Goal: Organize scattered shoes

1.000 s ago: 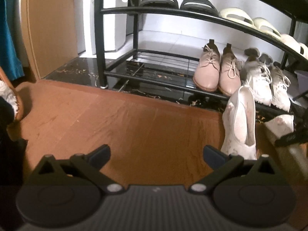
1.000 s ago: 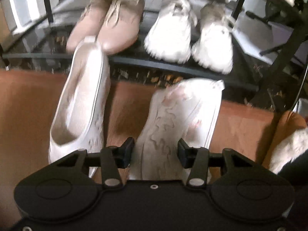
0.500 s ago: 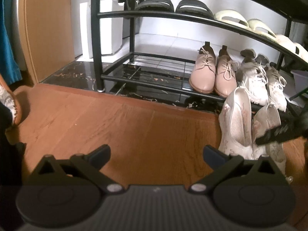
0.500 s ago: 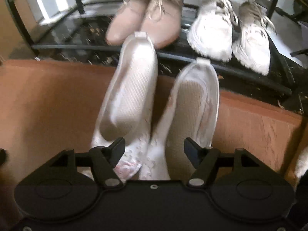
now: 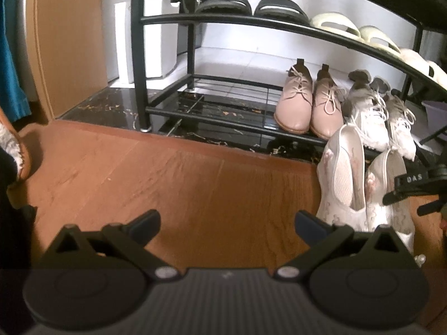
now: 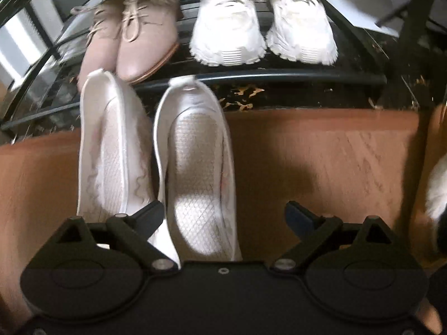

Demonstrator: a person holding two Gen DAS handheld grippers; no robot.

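Only writing I can read is "DAS" on my right gripper [image 5: 413, 189], far right, its jaws opening over the white slip-on [image 6: 195, 173] without gripping it; left gripper [image 5: 226, 223] jaws spread, nothing between them.

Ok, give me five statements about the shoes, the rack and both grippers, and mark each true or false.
1. The two white slip-on shoes lie side by side on the wooden floor. True.
2. The right gripper is clamped on a slip-on. False: its jaws are opening and press on nothing.
3. The pink lace-up shoes sit on the rack's bottom shelf. True.
4. The left gripper holds a sneaker. False: it is open and empty.
5. The white sneakers lie on the wooden floor. False: they sit on the bottom shelf.
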